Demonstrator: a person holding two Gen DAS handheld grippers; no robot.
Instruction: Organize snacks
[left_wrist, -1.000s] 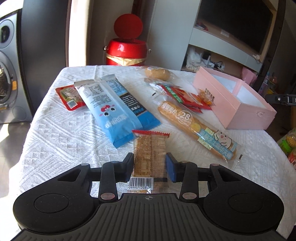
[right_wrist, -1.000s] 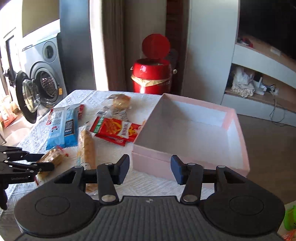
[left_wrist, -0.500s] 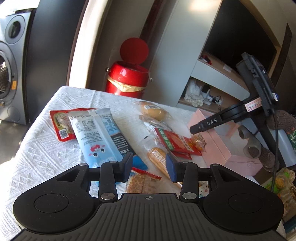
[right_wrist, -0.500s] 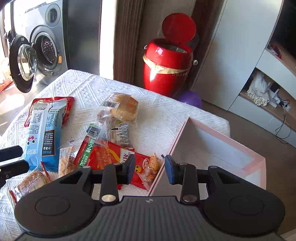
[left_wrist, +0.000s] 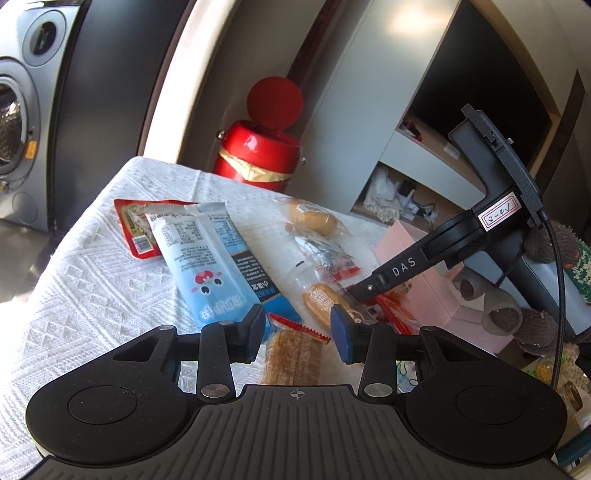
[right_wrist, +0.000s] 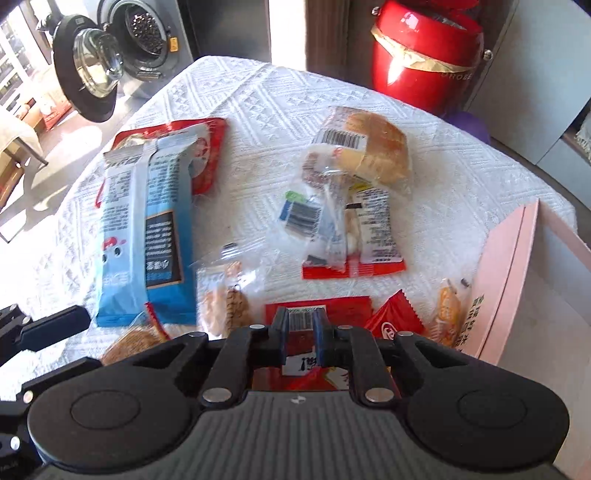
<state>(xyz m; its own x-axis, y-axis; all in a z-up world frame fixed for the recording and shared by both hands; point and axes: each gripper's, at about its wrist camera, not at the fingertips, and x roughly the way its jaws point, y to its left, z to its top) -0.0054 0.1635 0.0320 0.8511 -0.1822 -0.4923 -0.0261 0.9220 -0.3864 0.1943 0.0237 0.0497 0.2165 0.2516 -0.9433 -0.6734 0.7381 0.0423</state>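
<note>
Your right gripper (right_wrist: 300, 330) is clenched on the near edge of a red snack packet (right_wrist: 317, 314), which lies on the white tablecloth (right_wrist: 258, 107) just left of the pink box (right_wrist: 506, 266); most of the packet is hidden beneath the gripper body. Your left gripper (left_wrist: 298, 334) hangs released above a cracker pack (left_wrist: 293, 354), whose lower half is covered. The long blue pack (left_wrist: 214, 266) overlaps a red pouch (left_wrist: 129, 221), hiding much of it.

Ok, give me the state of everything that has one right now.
Left gripper: open, holding nothing.
Right gripper: shut on red snack packet.
Pink box: open; inside mostly out of view.
Red bin: lid up.
Washing machine: door open.
Blue packet: lying flat, sealed.
</note>
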